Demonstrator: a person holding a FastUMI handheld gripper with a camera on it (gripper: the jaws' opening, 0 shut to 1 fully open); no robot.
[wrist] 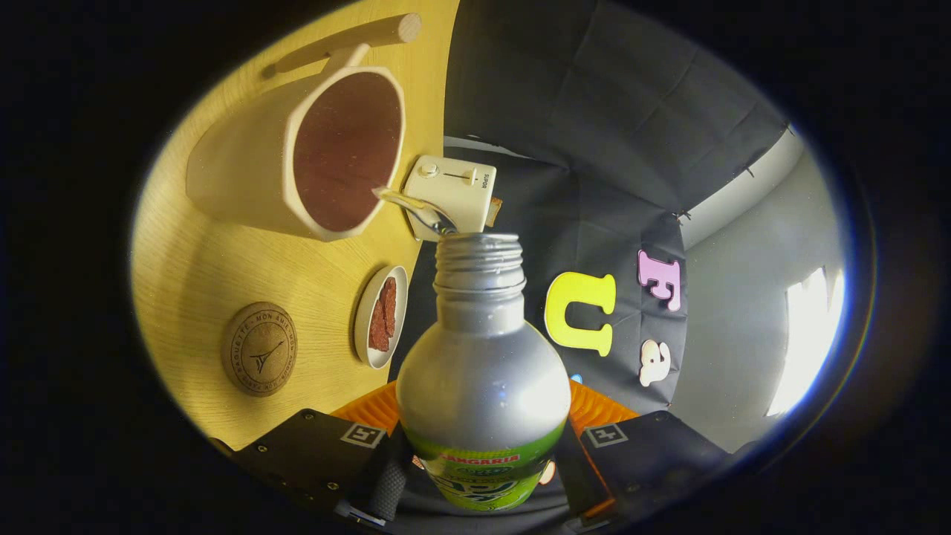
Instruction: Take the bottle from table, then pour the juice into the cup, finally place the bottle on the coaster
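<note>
My gripper (483, 453) is shut on a silver bottle (483, 371) with a green label; both fingers press its lower body. The bottle is uncapped and its threaded mouth (479, 241) points ahead. The whole view is rolled sideways, so the bottle is tipped over. A cream wooden cup (297, 156) with a long handle (356, 41) stands on the wooden table (193, 282), its opening beyond and to the left of the bottle's mouth. Dark reddish liquid shows inside the cup. A round cork coaster (259, 348) lies on the table, left of the bottle's body.
A white toaster (453, 195) stands at the table's back edge just beyond the bottle's mouth. A small white dish (397, 286) holding reddish-brown pieces sits between the coaster and the bottle. The booth's black cloth wall (594, 148) is to the right.
</note>
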